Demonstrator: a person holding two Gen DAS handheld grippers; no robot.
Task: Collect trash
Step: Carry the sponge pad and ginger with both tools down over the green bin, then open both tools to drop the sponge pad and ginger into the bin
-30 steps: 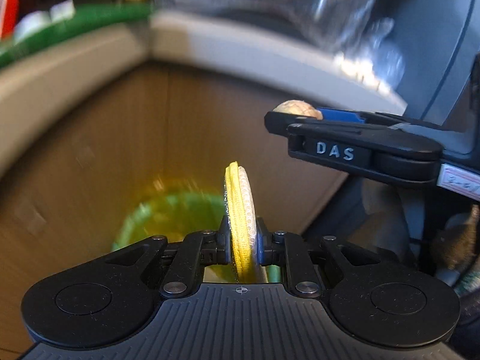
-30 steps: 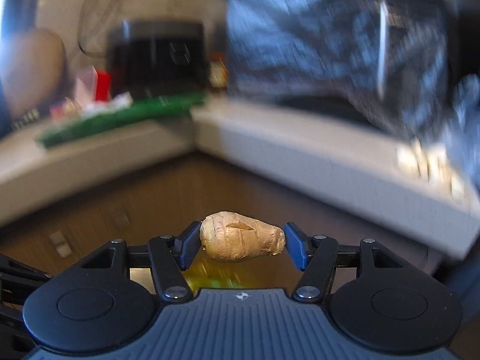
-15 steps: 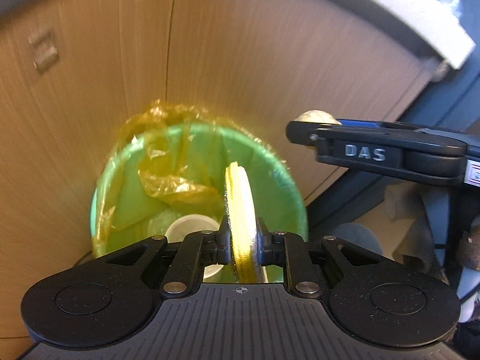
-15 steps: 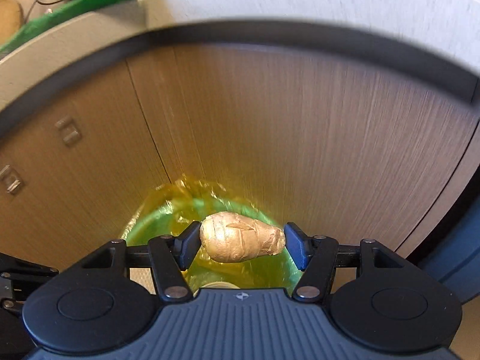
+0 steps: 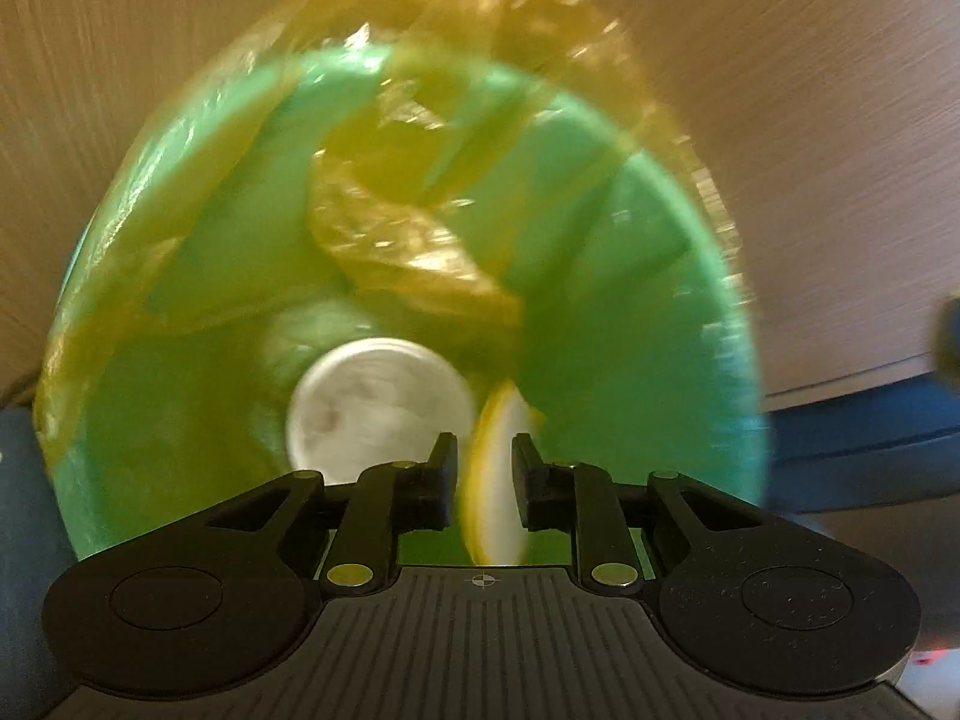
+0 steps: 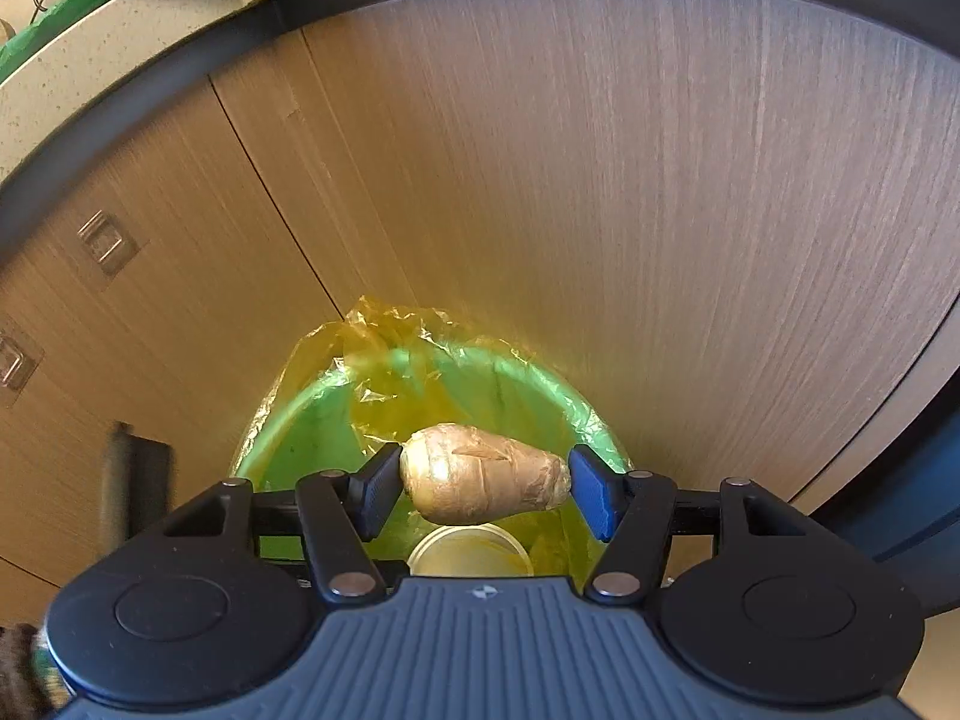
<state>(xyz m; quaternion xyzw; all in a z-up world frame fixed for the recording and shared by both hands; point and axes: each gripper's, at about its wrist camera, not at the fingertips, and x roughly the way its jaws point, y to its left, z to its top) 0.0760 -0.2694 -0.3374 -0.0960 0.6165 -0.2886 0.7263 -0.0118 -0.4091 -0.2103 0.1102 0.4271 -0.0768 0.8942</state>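
The left gripper (image 5: 483,471) has sprung apart, its yellow slice (image 5: 493,480) loose above the green bin (image 5: 600,276); the right gripper (image 6: 483,489) still pinches the ginger (image 6: 483,474).

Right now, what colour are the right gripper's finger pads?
Blue pads, clearest in the right wrist view.

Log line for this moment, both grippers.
left gripper: open, yellow slice loose over green bin | right gripper: shut on ginger, above bin
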